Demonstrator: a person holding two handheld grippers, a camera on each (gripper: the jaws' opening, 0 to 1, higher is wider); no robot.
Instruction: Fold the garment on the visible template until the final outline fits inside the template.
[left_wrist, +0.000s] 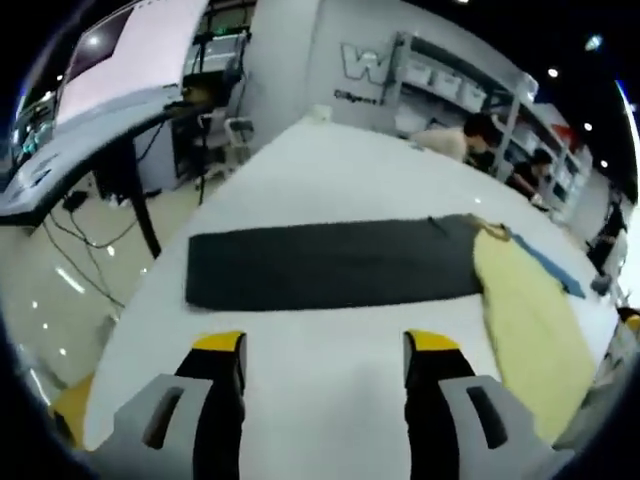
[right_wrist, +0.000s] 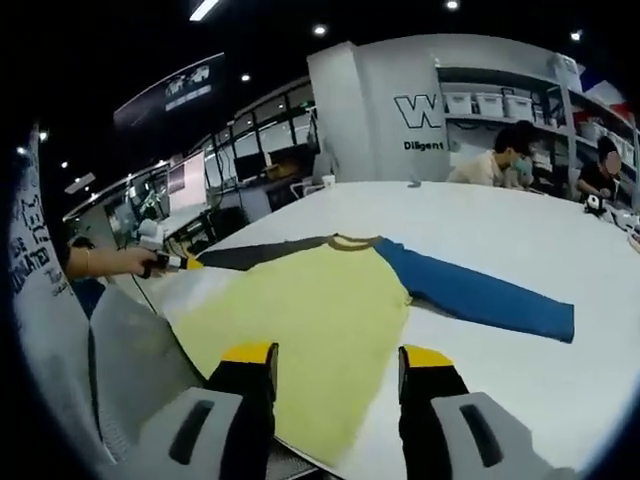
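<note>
Both sets of jaws wide, holding nothing: left gripper (left_wrist: 325, 345), right gripper (right_wrist: 335, 355). Beyond, mid-frame on the white surface (right_wrist: 520, 240), yellow long-sleeved shirt (right_wrist: 300, 310) spread flat, dark sleeve (left_wrist: 330, 265) and blue sleeve (right_wrist: 470, 295) outstretched. Folding apparently unstarted.

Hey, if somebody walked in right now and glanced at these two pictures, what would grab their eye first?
Most likely the shirt spread flat on the white table: a pale yellow body with one blue sleeve stretched to one side and a dark grey sleeve to the other. Next, the open yellow-tipped jaws of each hand-held gripper, left and right, above the table, holding nothing.
</note>
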